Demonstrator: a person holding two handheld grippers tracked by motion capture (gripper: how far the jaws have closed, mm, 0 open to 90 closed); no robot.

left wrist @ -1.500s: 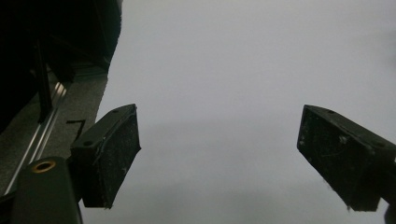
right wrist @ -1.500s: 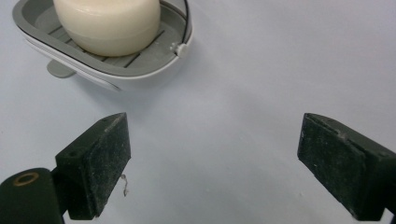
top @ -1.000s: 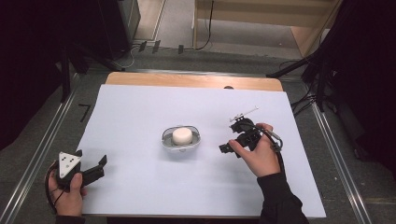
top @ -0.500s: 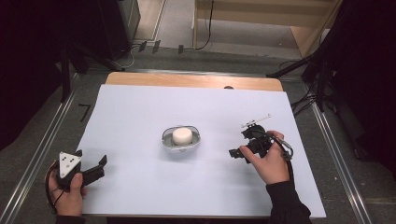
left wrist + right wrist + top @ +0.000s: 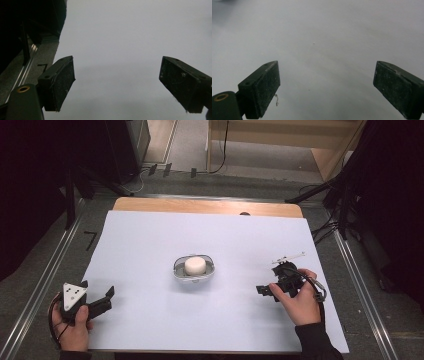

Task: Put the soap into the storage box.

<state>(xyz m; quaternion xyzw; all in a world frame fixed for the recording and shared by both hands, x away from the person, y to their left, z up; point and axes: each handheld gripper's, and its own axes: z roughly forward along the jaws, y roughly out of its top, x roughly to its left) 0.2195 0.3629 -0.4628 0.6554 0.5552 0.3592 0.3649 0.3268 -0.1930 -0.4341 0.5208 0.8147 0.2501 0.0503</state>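
A small clear glass bowl (image 5: 194,270) sits mid-table with a white round block (image 5: 195,265) inside it. My left gripper (image 5: 107,296) rests at the near left corner, held in a hand, jaws apart and empty; in the left gripper view the left gripper (image 5: 117,86) has only the white sheet between its pads. My right gripper (image 5: 264,291) is low over the sheet at the right, well clear of the bowl, pointing left. In the right gripper view the right gripper (image 5: 327,88) stands wide with nothing between the pads.
A white sheet (image 5: 150,240) covers the table, with a wooden strip (image 5: 200,206) along the far edge. Metal rails (image 5: 45,270) run along both sides. Dark stands and cables (image 5: 345,205) crowd the floor at the right and far left.
The right hand and its gripper have drawn away from the bowl toward the near right and sunk lower. The left hand has stayed put.
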